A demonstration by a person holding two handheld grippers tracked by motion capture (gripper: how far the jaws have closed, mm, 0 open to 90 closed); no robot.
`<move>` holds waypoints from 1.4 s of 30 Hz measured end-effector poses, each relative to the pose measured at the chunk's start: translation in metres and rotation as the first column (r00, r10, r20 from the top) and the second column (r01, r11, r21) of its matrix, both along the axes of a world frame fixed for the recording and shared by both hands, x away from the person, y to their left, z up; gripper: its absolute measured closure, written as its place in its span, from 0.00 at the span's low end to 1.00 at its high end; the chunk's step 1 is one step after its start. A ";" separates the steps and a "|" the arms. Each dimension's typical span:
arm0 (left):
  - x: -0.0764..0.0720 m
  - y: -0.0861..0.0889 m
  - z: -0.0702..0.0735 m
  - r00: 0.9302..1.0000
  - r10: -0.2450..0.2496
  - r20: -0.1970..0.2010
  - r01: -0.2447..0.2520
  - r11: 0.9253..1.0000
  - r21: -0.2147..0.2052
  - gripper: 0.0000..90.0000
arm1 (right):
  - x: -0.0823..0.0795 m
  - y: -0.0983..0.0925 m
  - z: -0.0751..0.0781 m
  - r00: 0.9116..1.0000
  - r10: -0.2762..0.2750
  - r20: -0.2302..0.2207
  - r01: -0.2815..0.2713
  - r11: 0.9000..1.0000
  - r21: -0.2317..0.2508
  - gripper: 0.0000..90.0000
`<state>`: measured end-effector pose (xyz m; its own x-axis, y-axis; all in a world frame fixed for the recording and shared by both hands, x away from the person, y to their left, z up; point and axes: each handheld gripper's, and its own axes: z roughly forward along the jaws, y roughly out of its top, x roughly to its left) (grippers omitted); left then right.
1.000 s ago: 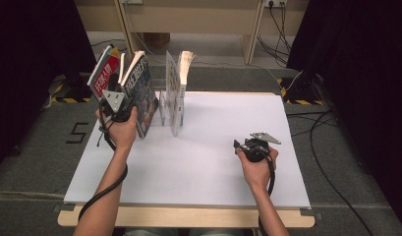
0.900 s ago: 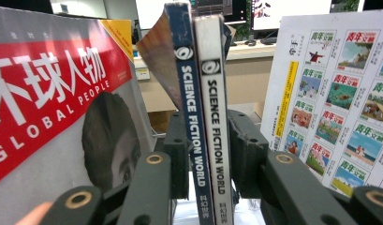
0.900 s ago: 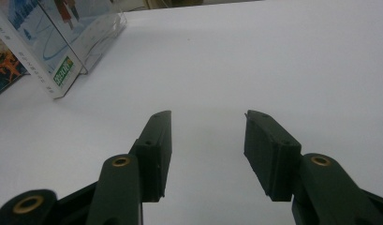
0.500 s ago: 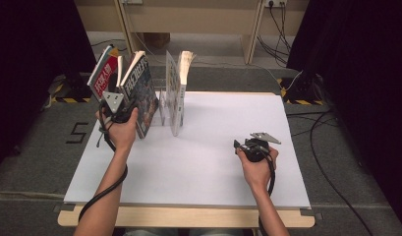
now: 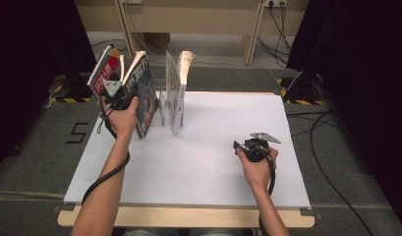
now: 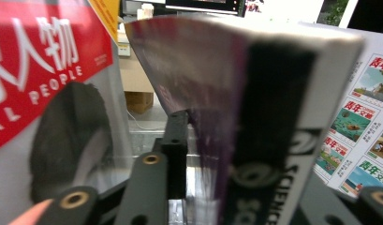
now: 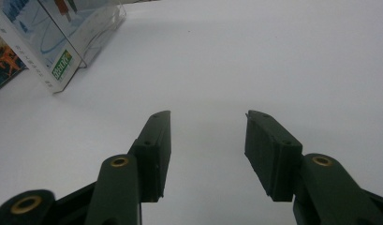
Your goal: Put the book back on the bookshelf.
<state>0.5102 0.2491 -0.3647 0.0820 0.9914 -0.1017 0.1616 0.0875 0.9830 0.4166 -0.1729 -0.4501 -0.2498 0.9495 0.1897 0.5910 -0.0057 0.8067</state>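
Both jaws of the left gripper [image 6: 205, 159] clamp the science magazine's [image 6: 254, 108] spine edge between them, having just closed tighter

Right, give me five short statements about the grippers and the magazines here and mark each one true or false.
1. The left gripper has a thick magazine between its jaws. True.
2. The right gripper holds a magazine. False: its jaws stand open with nothing between them, over the white table top.
3. A red-covered magazine stands to the left of the gripped one in the high view. True.
4. The magazines lie flat in a pile. False: they stand upright, some in a clear rack.
5. The right hand rests at the table's right side. True.
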 end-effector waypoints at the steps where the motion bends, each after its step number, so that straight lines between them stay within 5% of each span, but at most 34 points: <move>1: 0.000 -0.001 0.001 1.000 -0.005 -0.006 0.005 1.000 0.014 0.83 | 0.000 0.000 0.000 1.000 -0.001 -0.003 0.001 1.000 0.002 0.57; 7: 0.000 -0.008 0.003 0.999 -0.031 -0.013 0.032 0.998 0.062 0.84 | 0.000 0.001 0.000 1.000 0.006 -0.005 -0.006 1.000 -0.001 0.57; 29: 0.014 -0.010 0.012 0.998 -0.011 0.065 0.006 0.997 0.075 0.85 | 0.001 -0.002 -0.002 1.000 0.009 -0.007 -0.009 1.000 -0.001 0.58; 42: 0.016 -0.011 -0.004 0.997 0.009 0.080 -0.015 0.997 0.081 0.85 | 0.001 -0.003 -0.002 1.000 0.010 -0.007 -0.010 1.000 0.000 0.58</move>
